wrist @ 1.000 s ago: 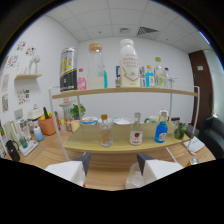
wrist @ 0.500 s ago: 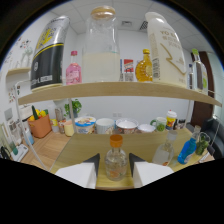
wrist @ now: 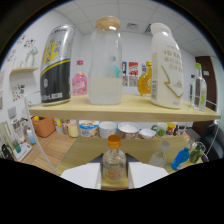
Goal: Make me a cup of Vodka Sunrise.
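Spread apart, the two pale fingers (wrist: 82, 176) of the gripper (wrist: 115, 176) stand at either side of a small clear bottle (wrist: 114, 161) with an orange cap; whether they touch its glass cannot be told, since their tips blur into the bottle's sides. That bottle is squat and rounded, glossy, with a short neck, and it stands on the lower wooden shelf (wrist: 87, 150) between the fingers. The gripper points level and straight at the shelving, low against the lower board.

Above, the upper wooden shelf (wrist: 125, 109) is a smooth light plank carrying large vessels. A tall black and silver can (wrist: 56, 65) with yellow lettering stands at one end. Beside it is a small pink bottle (wrist: 79, 80), then a tall clear jar (wrist: 106, 60) with a tan lid and a pale cloudy liquid in its lower part. Further along stand an amber round-bellied bottle (wrist: 144, 82), a big white plastic jug (wrist: 166, 65) with a yellow emblem, and a slim clear bottle (wrist: 198, 87) with a green cap.

Behind the small bottle, a row of white bowls and cups (wrist: 120, 130) lines the back of the lower shelf. A blue bottle (wrist: 181, 157) leans nearby; its label cannot be read. The fingers' lower parts are cut off by the dark housing.
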Action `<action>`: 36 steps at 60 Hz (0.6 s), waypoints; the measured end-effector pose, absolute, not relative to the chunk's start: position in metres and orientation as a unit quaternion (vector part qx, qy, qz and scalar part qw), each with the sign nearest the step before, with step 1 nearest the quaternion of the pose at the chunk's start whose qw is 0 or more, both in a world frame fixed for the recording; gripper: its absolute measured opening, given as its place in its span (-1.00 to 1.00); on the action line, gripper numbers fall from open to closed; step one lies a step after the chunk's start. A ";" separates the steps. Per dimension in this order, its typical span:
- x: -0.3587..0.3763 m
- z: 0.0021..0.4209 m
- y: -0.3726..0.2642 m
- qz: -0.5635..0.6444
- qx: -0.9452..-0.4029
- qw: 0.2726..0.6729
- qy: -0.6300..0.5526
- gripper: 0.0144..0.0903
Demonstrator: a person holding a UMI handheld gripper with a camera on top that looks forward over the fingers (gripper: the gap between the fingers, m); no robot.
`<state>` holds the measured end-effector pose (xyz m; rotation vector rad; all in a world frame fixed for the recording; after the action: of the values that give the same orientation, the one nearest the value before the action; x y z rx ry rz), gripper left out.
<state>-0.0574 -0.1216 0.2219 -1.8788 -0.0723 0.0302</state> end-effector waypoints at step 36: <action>-0.052 0.162 -0.200 0.041 -0.823 0.566 0.002 -0.46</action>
<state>-0.0521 -0.1997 0.1623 -1.9359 0.0036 0.0957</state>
